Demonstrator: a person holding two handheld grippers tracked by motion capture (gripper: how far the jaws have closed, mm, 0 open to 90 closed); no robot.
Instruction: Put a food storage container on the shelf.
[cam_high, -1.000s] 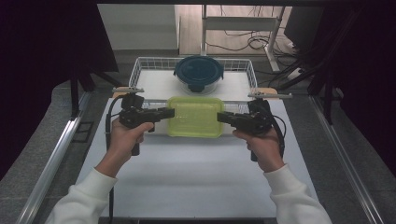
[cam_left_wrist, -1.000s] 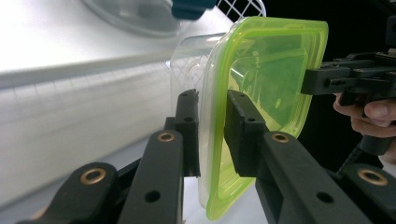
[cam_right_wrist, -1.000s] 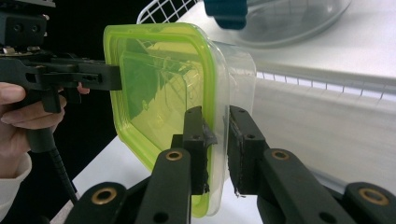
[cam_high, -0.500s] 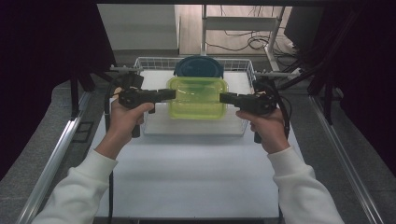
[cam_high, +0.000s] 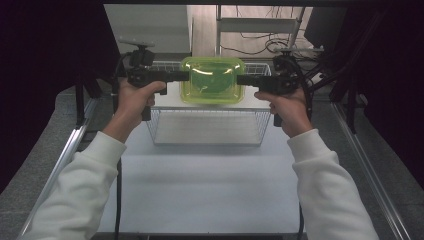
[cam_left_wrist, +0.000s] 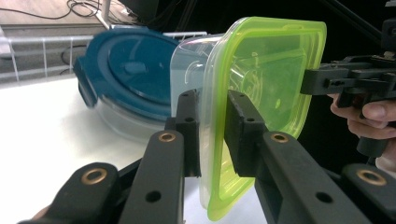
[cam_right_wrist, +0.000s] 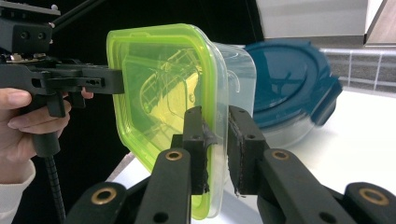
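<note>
Clearly the lift is done: the green-lidded container (cam_high: 212, 80) hangs in the air above the wire basket (cam_high: 207, 125), pinched at its two opposite rims — the left gripper (cam_high: 181, 76) has its jaws clamped on one edge of the lid, the right gripper (cam_high: 245, 80) on the other. What seems left is to carry it over and lower it, perhaps beside the blue-lidded container (cam_left_wrist: 126, 84) on the white bench (cam_high: 200, 185). Dark curtains flank the bench, and cables lie on a wooden floor (cam_high: 250, 40) behind.
</note>
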